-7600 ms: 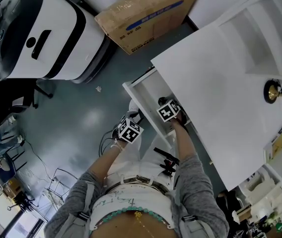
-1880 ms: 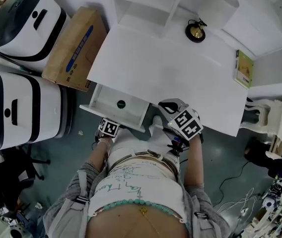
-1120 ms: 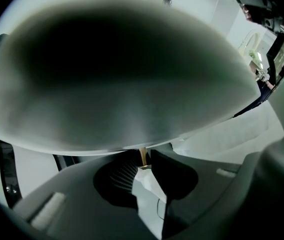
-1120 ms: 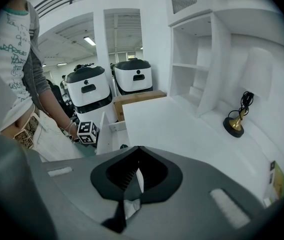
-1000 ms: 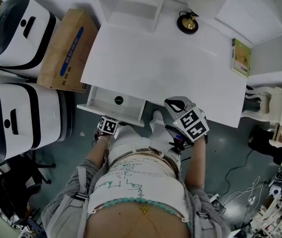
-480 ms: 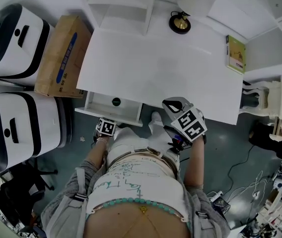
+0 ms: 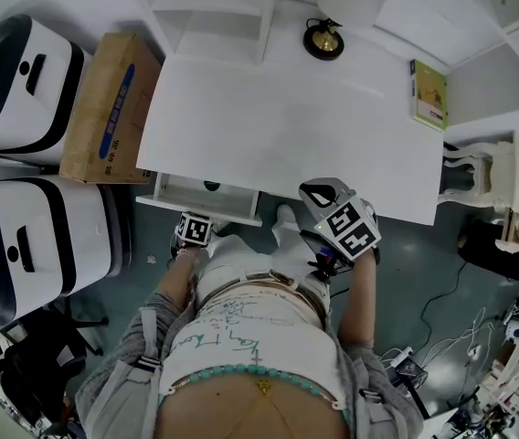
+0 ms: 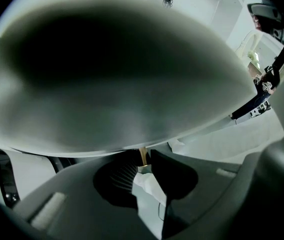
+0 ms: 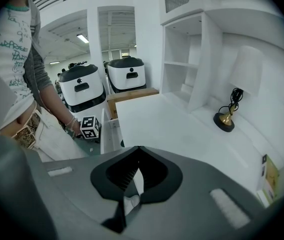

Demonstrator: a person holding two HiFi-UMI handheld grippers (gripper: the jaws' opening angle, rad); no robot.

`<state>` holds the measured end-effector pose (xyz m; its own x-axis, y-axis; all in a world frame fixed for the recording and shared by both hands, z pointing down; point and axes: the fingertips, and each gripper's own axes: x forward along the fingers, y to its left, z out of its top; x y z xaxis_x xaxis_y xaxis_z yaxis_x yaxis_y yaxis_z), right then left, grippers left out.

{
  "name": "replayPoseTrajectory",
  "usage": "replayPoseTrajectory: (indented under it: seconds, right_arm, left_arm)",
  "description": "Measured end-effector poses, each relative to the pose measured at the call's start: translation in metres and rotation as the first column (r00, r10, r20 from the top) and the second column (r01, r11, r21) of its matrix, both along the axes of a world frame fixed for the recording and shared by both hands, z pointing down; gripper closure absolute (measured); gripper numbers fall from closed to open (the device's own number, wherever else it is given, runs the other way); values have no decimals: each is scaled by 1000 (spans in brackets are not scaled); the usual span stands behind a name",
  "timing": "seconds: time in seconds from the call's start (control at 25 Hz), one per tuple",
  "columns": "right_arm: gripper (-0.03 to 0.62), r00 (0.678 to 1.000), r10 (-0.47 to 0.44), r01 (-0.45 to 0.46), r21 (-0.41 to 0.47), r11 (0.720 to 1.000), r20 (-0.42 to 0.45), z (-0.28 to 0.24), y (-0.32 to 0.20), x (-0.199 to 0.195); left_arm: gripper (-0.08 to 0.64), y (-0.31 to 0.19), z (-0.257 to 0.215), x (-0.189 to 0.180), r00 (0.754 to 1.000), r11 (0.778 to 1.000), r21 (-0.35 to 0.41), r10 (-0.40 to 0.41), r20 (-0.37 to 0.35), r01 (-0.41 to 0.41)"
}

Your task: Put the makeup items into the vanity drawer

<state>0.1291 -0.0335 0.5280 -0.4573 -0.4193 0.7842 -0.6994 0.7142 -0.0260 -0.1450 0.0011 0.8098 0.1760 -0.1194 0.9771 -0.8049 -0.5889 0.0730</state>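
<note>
The white vanity (image 7: 296, 126) has its drawer (image 7: 179, 195) standing a little way out at the front left, and a small dark round item (image 7: 211, 187) lies in the open strip. My left gripper (image 7: 194, 229) is right at the drawer front (image 8: 122, 84), which fills the left gripper view. Its jaws are together, and a small gold piece (image 8: 142, 155) shows just past the tips; whether it is held I cannot make out. My right gripper (image 7: 337, 216) hovers over the vanity's front edge, shut (image 9: 138, 149) and holding nothing.
A gold-based lamp (image 7: 323, 39) and a green booklet (image 7: 428, 94) stand at the back of the top. White shelves (image 7: 209, 7) rise behind. A cardboard box (image 7: 100, 108) and two white machines (image 7: 22, 62) sit on the floor to the left.
The drawer has slid further in under the top, and my left gripper has followed it toward the vanity. The right gripper has barely moved.
</note>
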Motion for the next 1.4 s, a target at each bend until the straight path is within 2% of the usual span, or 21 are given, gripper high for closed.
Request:
replayPoseTrajectory:
  seconds: [0.08,0.2,0.36,0.76,0.96,1.16,1.4]
  right_arm:
    - [565,1000,7,-7,-2,1000,1,0,0,1]
    - [565,1000,16,-16,-6,1000,0,2,0,4]
    - [563,1000,27,-27,-9,1000,-1,3,0,6]
    - [565,999,45,-45,-15,999,-14,4,-1,13]
    - [565,998,59,-60,-18,998,-19,6,-1,18]
    - [565,997,71,-72,-22,997,-20,6,0,22]
    - [565,997,78,-79,-22,997,-28,9,1,27]
  left_arm:
    - [468,-3,1,1,1000,1000,-6,1,1,-1]
    - [468,-13,-1,14,999,1000,12,14,-53,-13]
    - [468,-17,0,9,1000,1000,5,13,-23,-13]
    - [468,-31,-1,22,998,999,16,32,-63,-31]
    - [468,-31,1,7,1000,1000,-13,26,18,-25]
    - [468,-41,1,26,997,999,18,41,-65,-40]
    - [468,-40,1,22,999,999,-10,42,-33,-42]
